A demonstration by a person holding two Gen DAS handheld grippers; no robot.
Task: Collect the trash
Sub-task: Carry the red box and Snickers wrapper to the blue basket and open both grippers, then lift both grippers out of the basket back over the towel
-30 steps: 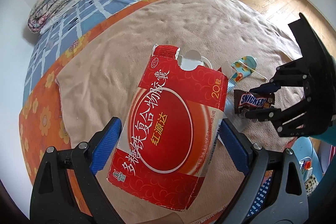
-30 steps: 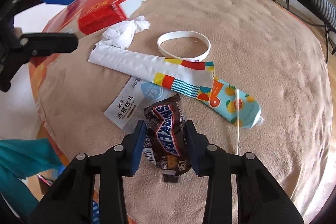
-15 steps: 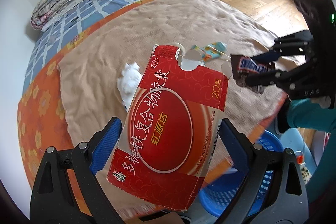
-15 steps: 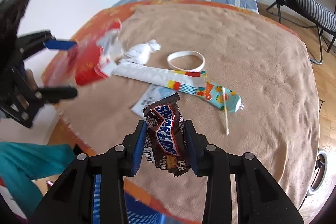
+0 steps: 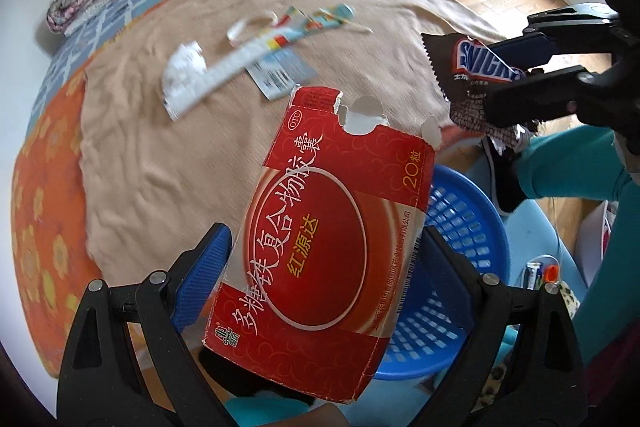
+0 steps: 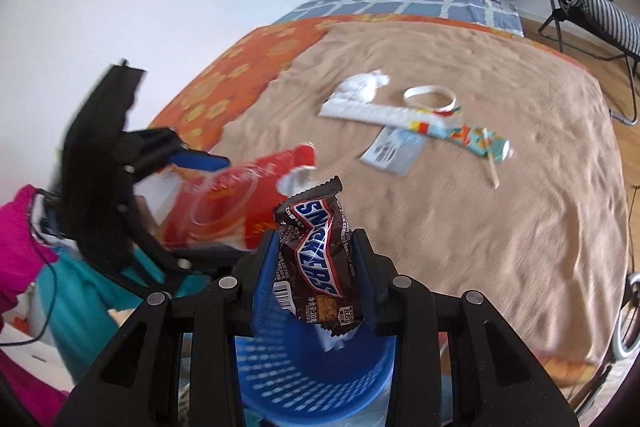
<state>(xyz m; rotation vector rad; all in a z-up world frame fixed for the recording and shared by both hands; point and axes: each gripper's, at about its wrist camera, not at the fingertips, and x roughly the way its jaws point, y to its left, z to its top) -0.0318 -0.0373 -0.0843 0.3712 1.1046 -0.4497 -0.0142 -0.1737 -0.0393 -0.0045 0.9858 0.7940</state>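
**A:** Describe the two items in hand and how they will behave.

**B:** The red carton [image 5: 328, 239] is a flattened medicine box with a torn top flap: light, thin card, stiff across its face but easily creased. It is taken by its two long side edges, which looks like the correct hold; a flat pinch on the face would buckle it. The Snickers wrapper [image 6: 318, 259] is glossy film, near weightless, crumpled and probably slippery. It is taken across its middle, upright between the pads.

**A:** Claw state?

**B:** The left gripper [image 5: 324, 267] is set wide, its blue pads pressed on the carton's edges. The right gripper [image 6: 316, 267] is narrow, clamped on the wrapper.

**A:** Position of each?

**B:** Both are off the bed, past the near edge of the tan blanket [image 6: 460, 219], over the blue basket [image 6: 316, 379] on the floor. The carton hangs above the basket's rim; the wrapper sits directly above its mouth.

**A:** Hand pose?

**B:** Both grippers tilt steeply downward, the left more so. The right gripper stands just beside the left, at the carton's upper right in the left view.

**A:** Remaining items?

**B:** A crumpled tissue [image 6: 362, 85], a white band [image 6: 430, 97], a long printed tube wrapper [image 6: 412, 119], a sachet [image 6: 392, 149] and a stick [image 6: 491, 165] lie mid-blanket.
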